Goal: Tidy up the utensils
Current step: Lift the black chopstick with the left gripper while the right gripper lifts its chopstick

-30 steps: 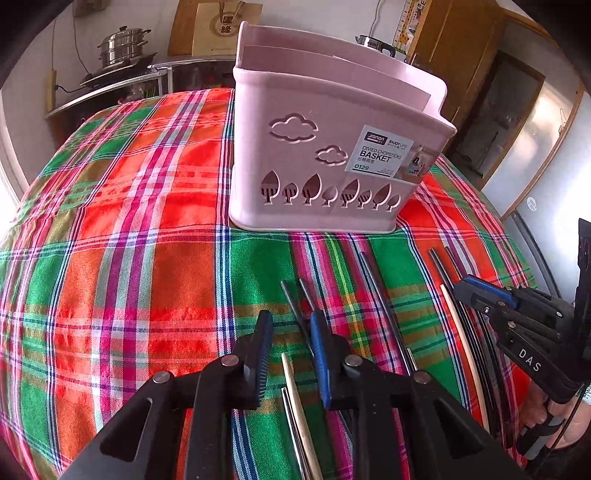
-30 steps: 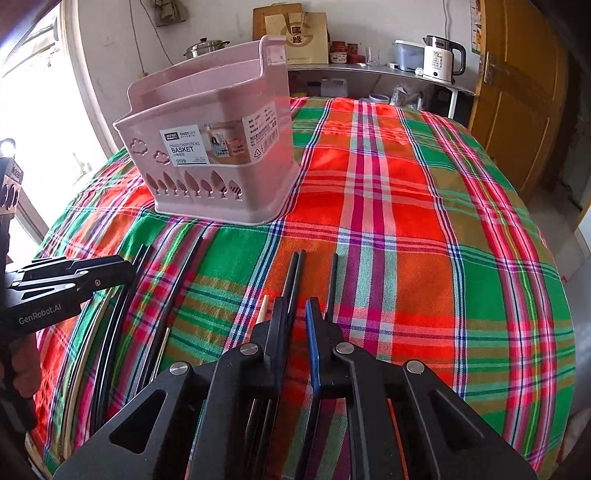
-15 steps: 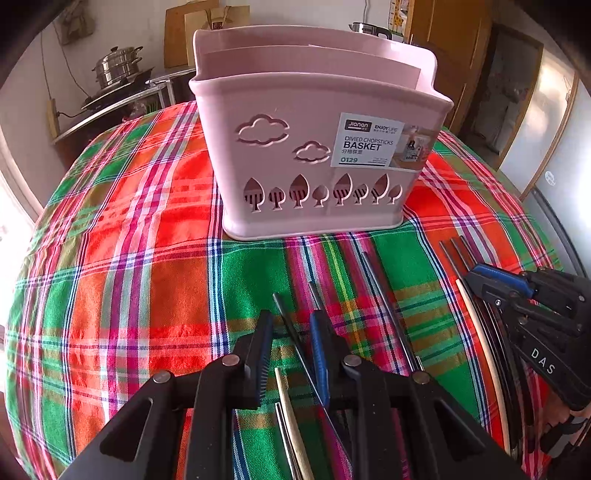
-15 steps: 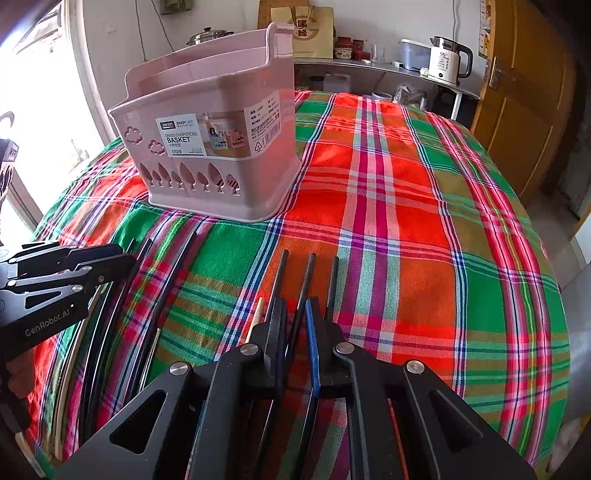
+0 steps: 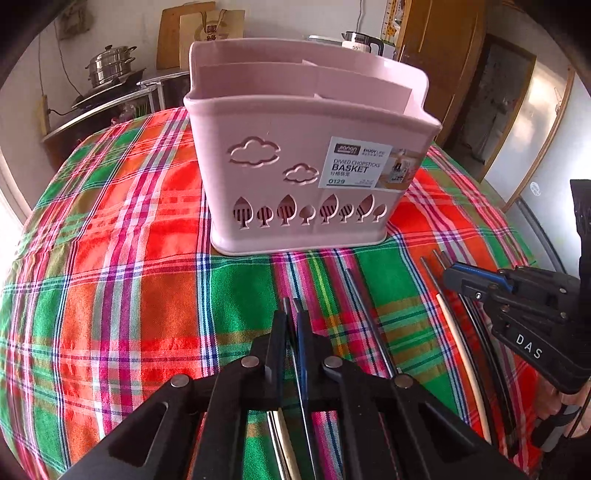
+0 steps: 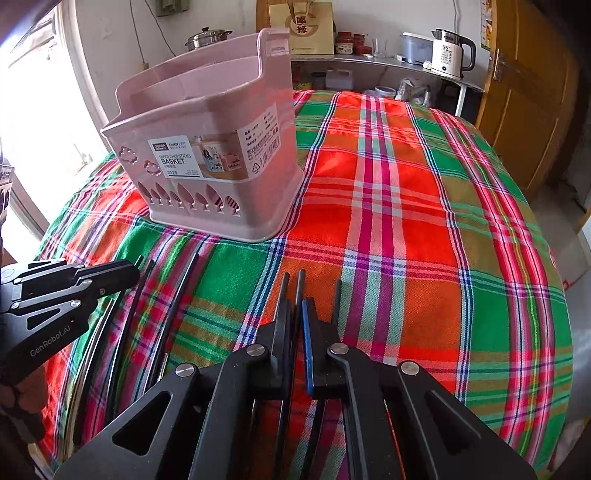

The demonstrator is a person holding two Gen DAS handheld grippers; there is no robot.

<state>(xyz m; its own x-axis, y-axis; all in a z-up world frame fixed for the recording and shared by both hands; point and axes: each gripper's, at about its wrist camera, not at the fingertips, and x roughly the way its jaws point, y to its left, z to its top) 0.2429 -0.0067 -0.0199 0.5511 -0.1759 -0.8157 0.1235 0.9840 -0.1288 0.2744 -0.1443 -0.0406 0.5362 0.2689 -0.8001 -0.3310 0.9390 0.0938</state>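
Observation:
A pink divided chopsticks basket (image 5: 306, 166) stands upright on the plaid tablecloth; it also shows in the right wrist view (image 6: 210, 162). My left gripper (image 5: 293, 317) is shut on a pair of dark chopsticks (image 5: 290, 304), their tips poking just past the fingers. My right gripper (image 6: 295, 308) is shut on dark chopsticks (image 6: 291, 284), tips pointing toward the basket. Several more chopsticks lie on the cloth, a cream one (image 5: 463, 354) among dark ones (image 6: 129, 325). Each gripper shows in the other's view, the right one (image 5: 517, 306) and the left one (image 6: 66, 291).
The table (image 6: 406, 206) is round, under a red, green and orange cloth, and drops off at its edges. A counter behind holds a steel pot (image 5: 110, 70), a paper bag (image 6: 308, 26) and a kettle (image 6: 448, 53). A wooden door (image 6: 532, 92) is at right.
My left gripper's fingers have closed from a wide gap onto the dark chopsticks. Both grippers have lifted and tilted, so the basket sits more centred and nearer in both views.

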